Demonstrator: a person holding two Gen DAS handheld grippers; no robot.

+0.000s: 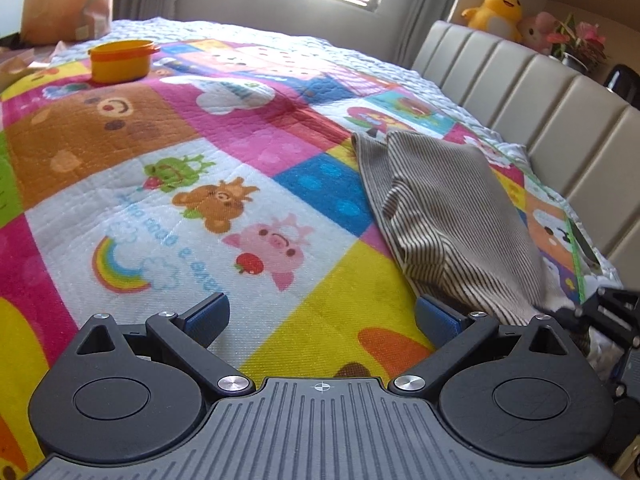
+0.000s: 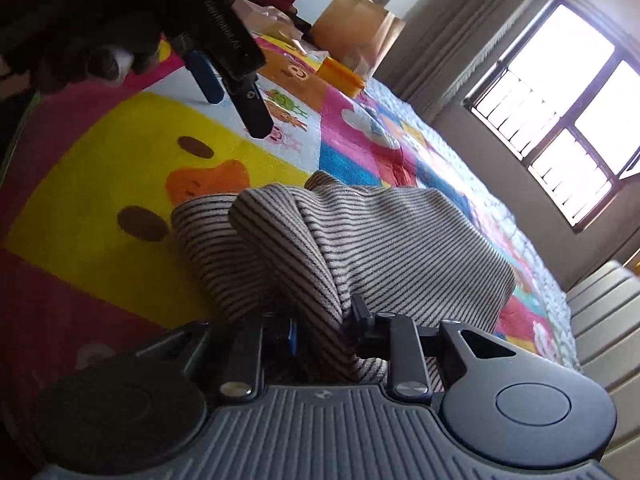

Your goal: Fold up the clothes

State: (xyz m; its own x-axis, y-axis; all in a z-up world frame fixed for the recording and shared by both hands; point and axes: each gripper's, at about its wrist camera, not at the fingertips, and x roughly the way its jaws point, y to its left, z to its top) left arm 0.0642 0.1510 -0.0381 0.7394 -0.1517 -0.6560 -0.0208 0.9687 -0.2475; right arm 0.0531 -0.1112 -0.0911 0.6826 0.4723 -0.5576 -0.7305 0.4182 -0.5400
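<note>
From the left wrist, the left gripper (image 1: 322, 318) is seen spread wide with nothing between its jaws, above the quilt (image 1: 168, 184); the striped garment (image 1: 452, 208) is draped to its right. From the right wrist, the right gripper (image 2: 320, 332) is clenched on the garment's bunched edge.

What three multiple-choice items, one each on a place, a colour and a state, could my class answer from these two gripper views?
1. Where does the orange tub stand?
A. on the quilt
B. on the headboard
C. on the windowsill

2. What colour are the garment's stripes?
A. red and white
B. dark on beige
C. green and yellow

3. What is the right hand-held gripper doing?
A. hanging open
B. clamping the striped garment
C. holding the tub

Key: 1 A, it rests on the colourful quilt; 2 B, thin dark lines on beige; 3 B, cloth is pinched between its fingers, while the left hand-held gripper is open.
</note>
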